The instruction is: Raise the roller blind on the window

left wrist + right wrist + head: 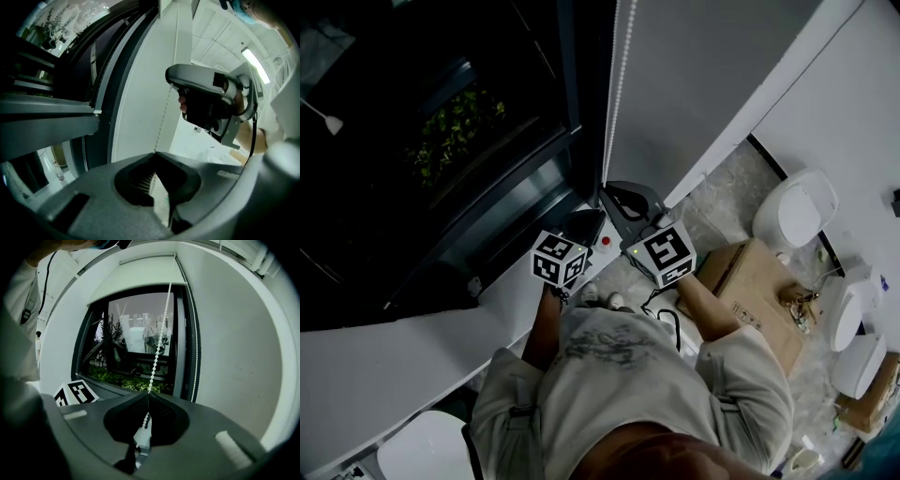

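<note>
Now L claw point(154, 155), R claw point(149, 397) — both clamped on bead chain point(158, 341).

Left gripper point(154, 154) and right gripper point(149, 394) side by side, fingers closed.

Pale grey sweatshirt point(628, 375), dark scribbled print point(600, 343), sleeves ending above forearms. Left hand-held gripper point(153, 157), right hand-held gripper point(149, 397): dark grey moulded shells. Left cube point(560, 260), right cube point(666, 253): white, black square markers. Black cable point(664, 317) under right cube.
</note>
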`<state>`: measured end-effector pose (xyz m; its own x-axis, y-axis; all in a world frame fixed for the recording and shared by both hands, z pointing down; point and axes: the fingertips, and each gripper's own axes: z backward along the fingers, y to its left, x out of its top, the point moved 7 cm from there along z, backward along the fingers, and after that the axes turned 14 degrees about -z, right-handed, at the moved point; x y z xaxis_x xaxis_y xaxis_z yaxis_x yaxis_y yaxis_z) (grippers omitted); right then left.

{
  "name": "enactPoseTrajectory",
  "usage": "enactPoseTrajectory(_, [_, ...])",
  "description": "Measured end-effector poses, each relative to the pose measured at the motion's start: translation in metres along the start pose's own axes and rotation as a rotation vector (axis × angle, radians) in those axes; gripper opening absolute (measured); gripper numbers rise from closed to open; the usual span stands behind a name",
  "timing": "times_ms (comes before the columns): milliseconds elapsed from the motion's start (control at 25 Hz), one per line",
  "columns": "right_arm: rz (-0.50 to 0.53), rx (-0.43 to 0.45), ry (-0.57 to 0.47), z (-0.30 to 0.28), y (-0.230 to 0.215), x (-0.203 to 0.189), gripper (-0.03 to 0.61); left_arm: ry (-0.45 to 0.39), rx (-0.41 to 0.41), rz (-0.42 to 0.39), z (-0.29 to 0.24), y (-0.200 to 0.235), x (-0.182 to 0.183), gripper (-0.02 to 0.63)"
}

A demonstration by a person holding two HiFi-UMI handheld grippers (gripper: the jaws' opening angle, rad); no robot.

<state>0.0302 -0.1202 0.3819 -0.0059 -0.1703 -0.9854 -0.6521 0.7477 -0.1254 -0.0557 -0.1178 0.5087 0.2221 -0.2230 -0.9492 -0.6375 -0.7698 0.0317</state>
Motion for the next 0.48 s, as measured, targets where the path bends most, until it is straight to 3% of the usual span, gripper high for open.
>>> enactPoseTrajectory(480, [-0.002, -0.005, 0.012, -0.0008, 0.0006, -0.0048, 0.011, -0.002, -0.002, -0.009, 0.0031, -0.0023, -0.0057, 0.012])
